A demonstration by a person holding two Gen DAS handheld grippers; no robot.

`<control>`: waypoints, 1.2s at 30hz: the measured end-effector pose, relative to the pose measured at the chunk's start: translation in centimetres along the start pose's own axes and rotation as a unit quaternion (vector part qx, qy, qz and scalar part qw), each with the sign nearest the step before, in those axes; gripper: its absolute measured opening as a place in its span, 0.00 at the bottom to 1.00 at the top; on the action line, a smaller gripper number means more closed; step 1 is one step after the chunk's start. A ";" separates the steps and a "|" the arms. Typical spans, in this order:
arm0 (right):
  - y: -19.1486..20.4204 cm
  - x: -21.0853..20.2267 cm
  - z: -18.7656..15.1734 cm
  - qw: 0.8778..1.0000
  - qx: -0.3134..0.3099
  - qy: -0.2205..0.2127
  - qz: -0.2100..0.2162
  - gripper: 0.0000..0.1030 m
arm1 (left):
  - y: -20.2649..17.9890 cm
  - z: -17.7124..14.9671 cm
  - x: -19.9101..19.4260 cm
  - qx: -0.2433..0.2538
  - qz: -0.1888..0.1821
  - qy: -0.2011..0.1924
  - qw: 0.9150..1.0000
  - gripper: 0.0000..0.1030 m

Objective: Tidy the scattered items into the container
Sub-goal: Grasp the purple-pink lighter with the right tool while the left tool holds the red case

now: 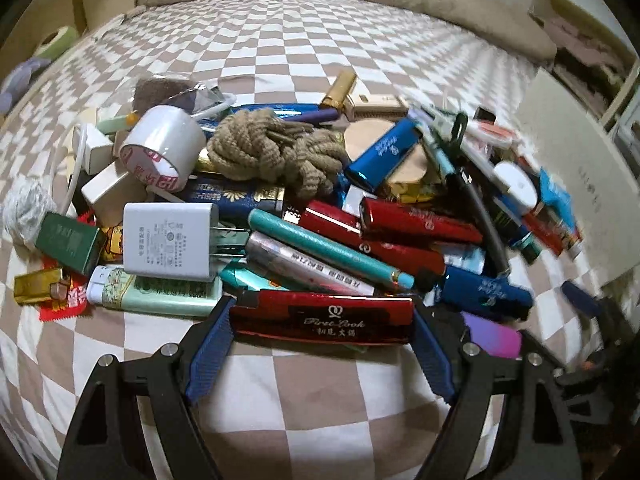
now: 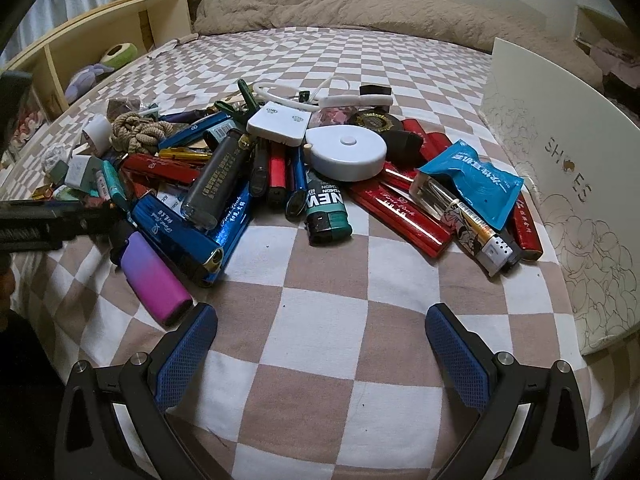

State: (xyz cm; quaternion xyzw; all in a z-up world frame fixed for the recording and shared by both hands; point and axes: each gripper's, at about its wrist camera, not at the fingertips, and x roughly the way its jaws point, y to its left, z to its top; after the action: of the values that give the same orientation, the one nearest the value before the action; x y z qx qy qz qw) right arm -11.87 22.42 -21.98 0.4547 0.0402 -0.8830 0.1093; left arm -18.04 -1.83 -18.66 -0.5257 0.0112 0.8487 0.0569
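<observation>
A heap of small items lies on a bed covered by a brown-and-white checked sheet (image 2: 320, 264), and in the left wrist view it runs from left to right as follows. At the far left a gold-wrapped piece (image 1: 38, 290) sits on a red wrapper, with a green box (image 1: 68, 244) just above it. Next come a roll of white tape (image 1: 162, 148) tilted on its side, a white charger plug (image 1: 170, 242) and a pale green lighter (image 1: 160, 292). In the middle a bundle of tan cord (image 1: 272, 152) lies on top of the heap.

The left gripper (image 1: 322, 318) straddles a red box (image 1: 324, 316) at the near edge of the pile. Its blue pads (image 1: 212, 344) stand at either end of the box, and they appear to press on both ends, though the fisheye edge makes the contact hard to confirm. Further right lie more red and blue boxes, and that side of the view is blurred.

In the right wrist view, a purple-pink lighter (image 2: 156, 280) lies just ahead of the left finger of the right gripper (image 2: 322, 324), whose jaws stand wide apart over bare sheet with nothing between them. Beyond are a dark green lighter (image 2: 326, 212), a round white case (image 2: 348, 152) and a blue packet (image 2: 476, 180). At the far right a white shoe box (image 2: 560, 184), printed with flowers, stands on the bed beside the pile.
</observation>
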 end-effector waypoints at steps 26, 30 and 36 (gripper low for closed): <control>-0.8 -2.4 -1.5 0.998 0.049 -0.028 -0.003 1.00 | -2.2 -4.1 -2.8 -0.009 -0.061 -0.048 0.997 0.81; 1.1 -2.4 -1.9 0.999 0.020 -0.030 0.012 1.00 | 0.1 -3.8 -3.0 -0.066 -0.047 -0.064 0.995 0.81; 3.2 -1.8 -2.2 1.000 0.006 -0.029 0.001 1.00 | 2.2 -3.7 -3.3 -0.119 -0.021 -0.080 0.990 0.81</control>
State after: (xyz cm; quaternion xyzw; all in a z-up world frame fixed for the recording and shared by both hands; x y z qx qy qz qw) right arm -8.36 20.00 -21.67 0.4299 0.0312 -0.8957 0.1090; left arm -13.52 -4.55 -17.46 -0.4596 -0.1051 0.8818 0.0125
